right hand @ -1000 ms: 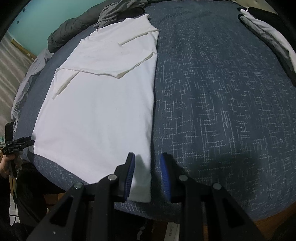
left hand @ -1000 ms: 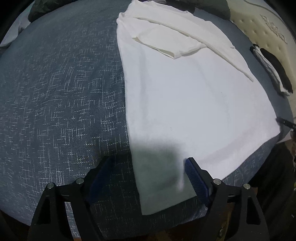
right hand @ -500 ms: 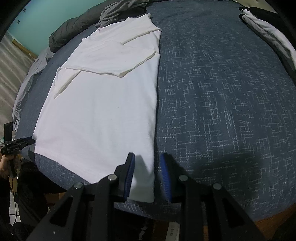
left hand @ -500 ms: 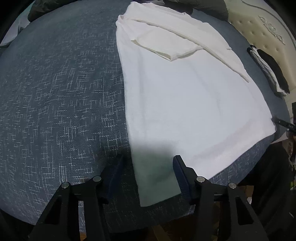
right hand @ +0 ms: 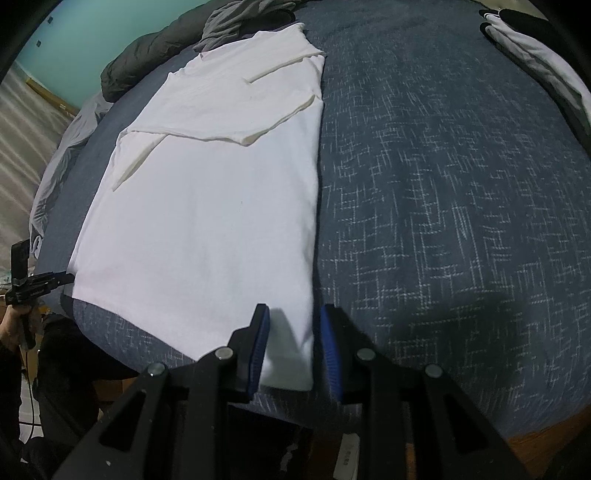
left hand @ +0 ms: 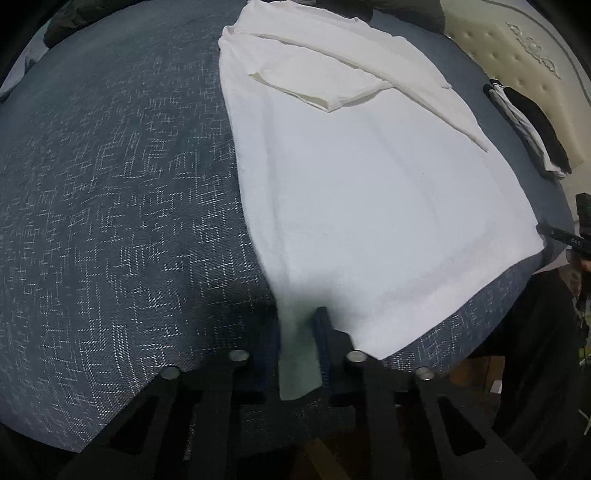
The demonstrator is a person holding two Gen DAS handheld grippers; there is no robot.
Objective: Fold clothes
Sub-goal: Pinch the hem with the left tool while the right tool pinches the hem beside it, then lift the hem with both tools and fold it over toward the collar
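A white T-shirt (left hand: 369, 177) lies flat on the blue patterned bedspread (left hand: 110, 206), sleeves folded in over its chest. It also shows in the right wrist view (right hand: 207, 206). My left gripper (left hand: 297, 347) has closed on the shirt's near left hem corner, which sits pinched between the jaws. My right gripper (right hand: 293, 343) straddles the near right hem corner with its blue-padded jaws a little apart on either side of the cloth.
A folded black and white garment (left hand: 528, 125) lies by the cream headboard (left hand: 517, 48); it also shows in the right wrist view (right hand: 539, 55). Grey bedding (right hand: 207, 26) is heaped at the far end. The bed's near edge (right hand: 369, 417) runs just under both grippers.
My left gripper's jaws have closed from wide open onto the shirt's hem corner. My right gripper has slid forward so the other corner sits between its jaws.
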